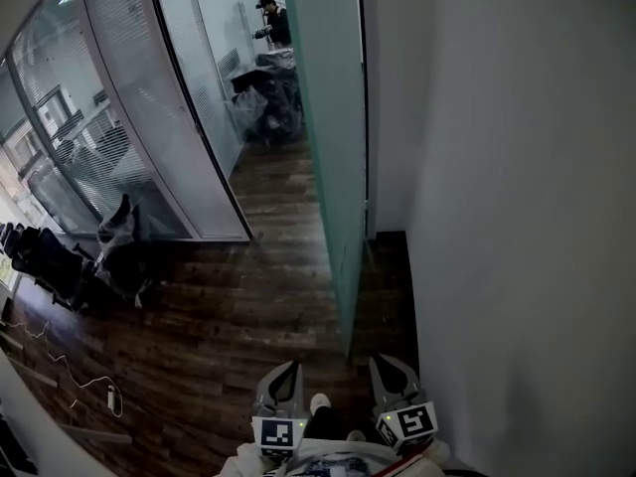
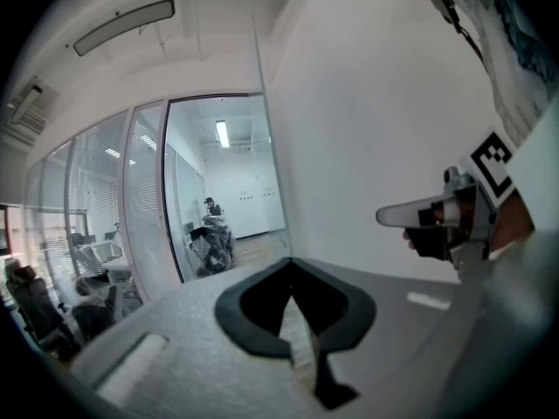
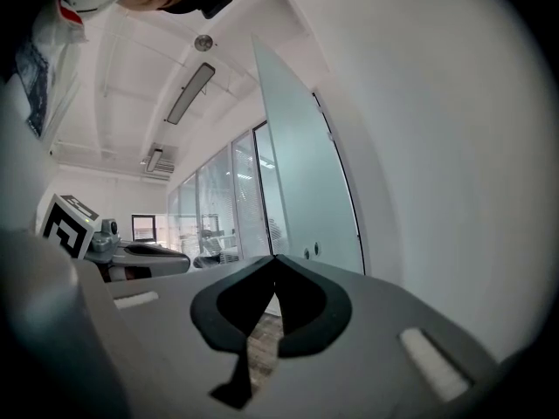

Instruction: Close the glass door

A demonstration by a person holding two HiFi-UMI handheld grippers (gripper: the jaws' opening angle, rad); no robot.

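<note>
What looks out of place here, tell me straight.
A loose white cable trails across the wood floor at lower left of the head view, a possible trip hazard. Nothing looks spilled or broken.

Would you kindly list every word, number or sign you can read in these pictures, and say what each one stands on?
None of the text here can be read.
Left marker cube and right marker cube: black-and-white square patterns only, no letters.
Small signs on the far wall: too small to read.
Glass door: no lettering visible.
</note>
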